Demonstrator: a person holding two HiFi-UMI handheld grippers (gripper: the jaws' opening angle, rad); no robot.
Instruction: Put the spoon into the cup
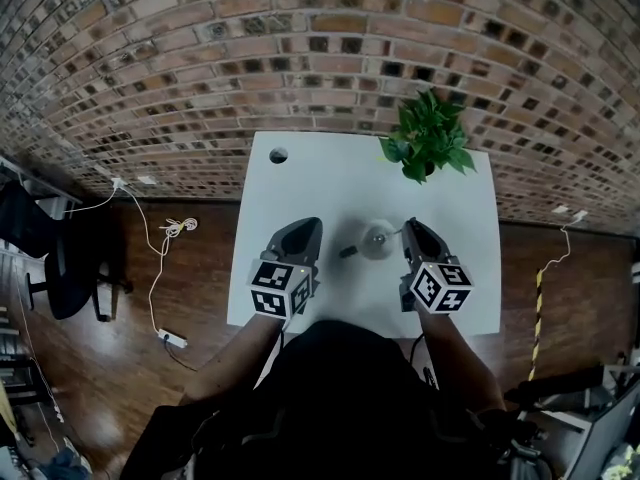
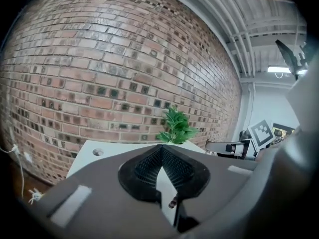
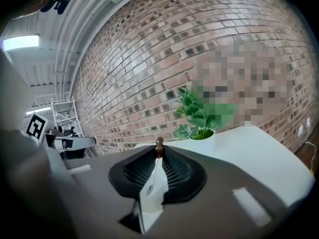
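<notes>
Both grippers low over the near half of the white table (image 1: 330,183), marker cubes toward the person.

Left gripper (image 1: 308,226): jaws closed tip to tip, holding nothing. Only bare tabletop shows in the gap behind the tips.

Right gripper (image 1: 412,226): jaws almost together, pinched on the brown knob end of the spoon (image 3: 158,145). A thin shaft hangs down from the knob in the gap.

Cup (image 1: 377,239) stands upright between the two grippers, just beside the right gripper's tips. A faint thin line runs from those tips to the cup's rim. Cannot tell whether the spoon's lower end is inside the cup.

Small dark object (image 1: 347,252) on the table just left of the cup; too small to identify.

Farther back: round hole (image 1: 278,155) near the far left corner, potted plant (image 1: 428,138) at the far right edge. Brick wall (image 1: 300,58) behind.
</notes>
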